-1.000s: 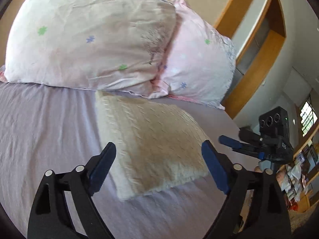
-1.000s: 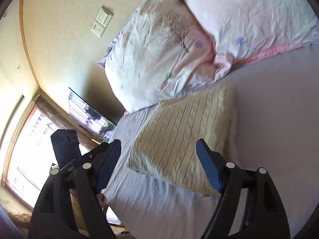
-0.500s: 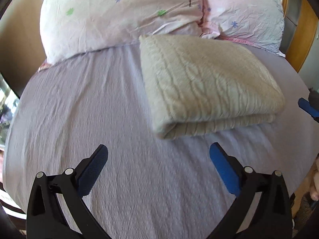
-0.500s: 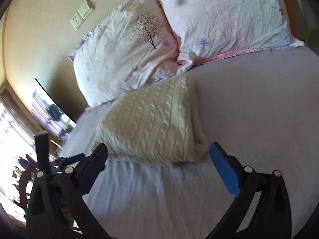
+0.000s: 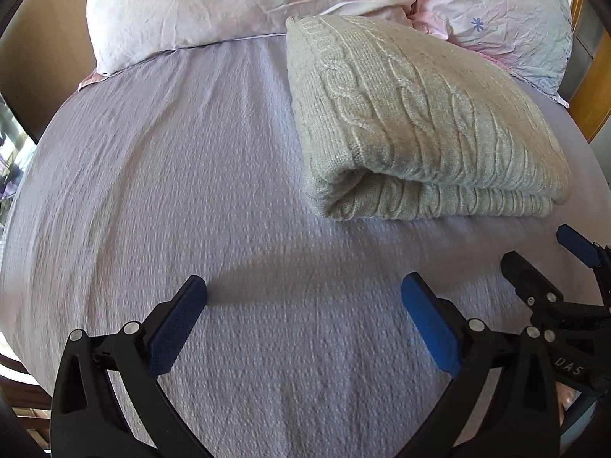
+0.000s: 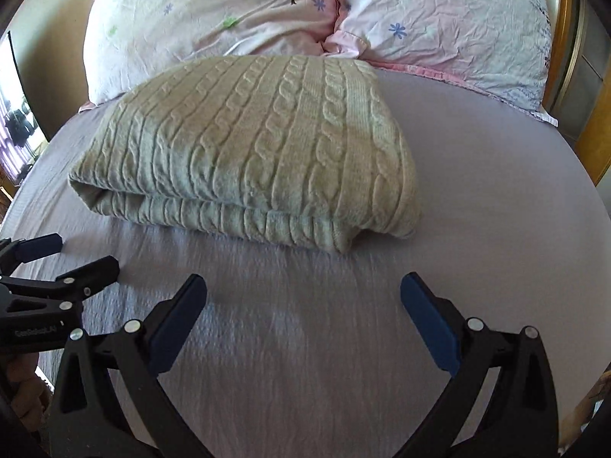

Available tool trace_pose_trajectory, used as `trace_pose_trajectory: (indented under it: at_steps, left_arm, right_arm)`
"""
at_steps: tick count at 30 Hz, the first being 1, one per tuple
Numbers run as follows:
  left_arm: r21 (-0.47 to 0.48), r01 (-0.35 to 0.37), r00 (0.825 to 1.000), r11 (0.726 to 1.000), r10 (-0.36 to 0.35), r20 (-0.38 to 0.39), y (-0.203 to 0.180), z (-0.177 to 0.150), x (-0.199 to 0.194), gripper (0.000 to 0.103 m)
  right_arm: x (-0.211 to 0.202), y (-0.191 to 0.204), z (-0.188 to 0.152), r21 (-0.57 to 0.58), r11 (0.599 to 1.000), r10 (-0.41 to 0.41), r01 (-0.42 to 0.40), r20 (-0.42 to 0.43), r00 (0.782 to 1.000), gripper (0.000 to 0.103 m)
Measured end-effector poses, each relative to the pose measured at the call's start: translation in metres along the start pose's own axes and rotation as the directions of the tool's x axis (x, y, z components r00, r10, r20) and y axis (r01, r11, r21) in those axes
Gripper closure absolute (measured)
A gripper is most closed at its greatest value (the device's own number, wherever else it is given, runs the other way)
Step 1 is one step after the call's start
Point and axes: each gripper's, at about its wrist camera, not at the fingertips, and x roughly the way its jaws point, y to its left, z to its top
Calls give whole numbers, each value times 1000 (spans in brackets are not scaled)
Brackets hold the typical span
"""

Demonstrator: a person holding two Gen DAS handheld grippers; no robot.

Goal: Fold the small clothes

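Note:
A cream cable-knit sweater [image 5: 416, 122] lies folded in a thick rectangle on the lilac bed sheet [image 5: 191, 191], its folded edge facing me; it also shows in the right wrist view [image 6: 252, 152]. My left gripper [image 5: 303, 297] is open and empty, above bare sheet a short way in front of the sweater's left corner. My right gripper [image 6: 303, 297] is open and empty, in front of the sweater's near edge. Each gripper shows at the edge of the other's view: the right one [image 5: 550, 267], the left one [image 6: 65, 263].
Two pink flowered pillows [image 6: 236, 11] [image 6: 443, 26] lean at the head of the bed, touching the sweater's far edge. A wooden frame [image 5: 592, 95] stands to the right. A window [image 6: 15, 122] is at the left beyond the mattress edge.
Both grippers have drawn back from the folded sweater and turned to face it squarely, side by side. The sweater has stayed folded in place. Both grippers have stayed open.

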Motion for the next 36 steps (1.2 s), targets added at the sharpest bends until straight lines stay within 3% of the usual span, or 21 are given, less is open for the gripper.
trace_pose_trajectory:
  at_steps: [6, 36]
  left_arm:
    - [-12, -7, 999, 1000, 7, -38, 0, 4, 2, 1]
    - [-5, -6, 1000, 1000, 6, -6, 2, 0, -1, 1]
  right_arm:
    - [-3, 0, 0, 16, 999, -35, 35, -7, 999, 2]
    - [-1, 0, 2, 22, 999, -41, 42, -29, 999, 2]
